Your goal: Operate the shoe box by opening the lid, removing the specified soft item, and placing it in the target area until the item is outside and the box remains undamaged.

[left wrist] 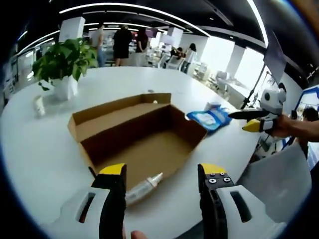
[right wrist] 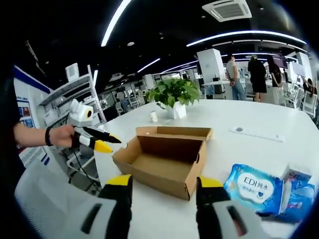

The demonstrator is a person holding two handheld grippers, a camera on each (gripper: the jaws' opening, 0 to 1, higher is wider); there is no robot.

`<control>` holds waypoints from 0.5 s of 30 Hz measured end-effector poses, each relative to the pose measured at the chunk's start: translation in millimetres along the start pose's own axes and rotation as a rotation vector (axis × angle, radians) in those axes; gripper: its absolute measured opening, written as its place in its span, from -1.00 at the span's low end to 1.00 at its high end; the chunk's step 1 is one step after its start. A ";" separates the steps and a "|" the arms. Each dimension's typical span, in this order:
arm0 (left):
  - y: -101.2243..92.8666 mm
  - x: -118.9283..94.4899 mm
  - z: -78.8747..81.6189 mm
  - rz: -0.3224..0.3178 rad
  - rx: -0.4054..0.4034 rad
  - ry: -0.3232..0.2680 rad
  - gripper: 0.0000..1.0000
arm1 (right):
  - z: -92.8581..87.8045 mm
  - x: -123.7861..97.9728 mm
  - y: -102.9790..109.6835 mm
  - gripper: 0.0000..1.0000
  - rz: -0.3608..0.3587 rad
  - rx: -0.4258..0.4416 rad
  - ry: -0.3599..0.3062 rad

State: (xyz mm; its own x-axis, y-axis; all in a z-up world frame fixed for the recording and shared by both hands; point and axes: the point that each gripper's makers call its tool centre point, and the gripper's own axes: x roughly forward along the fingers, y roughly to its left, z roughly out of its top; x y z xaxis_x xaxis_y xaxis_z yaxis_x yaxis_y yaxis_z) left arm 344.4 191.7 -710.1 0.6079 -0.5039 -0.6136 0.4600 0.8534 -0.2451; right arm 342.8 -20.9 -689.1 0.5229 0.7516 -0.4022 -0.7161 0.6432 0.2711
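The brown cardboard shoe box [left wrist: 144,134] sits open at frame centre on the white bench [left wrist: 45,149], the blue soft wipes pack [right wrist: 259,189] already outside at lower right, both the left claw [left wrist: 162,174] and right claw [right wrist: 162,186] spread empty; a careless pass risks crushing a wall.
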 end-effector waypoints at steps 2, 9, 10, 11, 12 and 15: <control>6.4 3.0 -0.5 0.002 0.026 0.020 0.18 | -2.7 -3.9 -0.1 -0.02 -0.008 0.009 -0.001; 24.4 17.5 1.2 0.002 0.151 0.105 0.17 | -6.5 -12.9 3.9 -0.01 -0.015 0.015 -0.006; 26.0 19.2 2.0 0.002 0.156 0.110 0.17 | -6.5 -13.1 4.1 -0.01 -0.016 0.013 -0.005; 28.0 20.9 2.5 0.003 0.167 0.118 0.17 | -6.3 -13.4 4.3 -0.01 -0.016 0.010 -0.004; 32.8 24.6 3.4 0.004 0.188 0.130 0.17 | -6.0 -13.6 4.6 -0.01 -0.016 0.009 -0.005; 41.8 29.7 0.5 0.013 0.235 0.172 0.16 | -3.1 -14.7 6.2 -0.01 -0.018 0.004 -0.010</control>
State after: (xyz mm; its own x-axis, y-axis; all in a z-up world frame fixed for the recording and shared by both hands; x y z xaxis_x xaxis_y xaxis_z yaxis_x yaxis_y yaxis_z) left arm 382.0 212.3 -738.1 0.5056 -0.4461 -0.7385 0.6025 0.7952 -0.0679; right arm 329.2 -28.4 -684.3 0.5402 0.7414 -0.3981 -0.7050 0.6570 0.2671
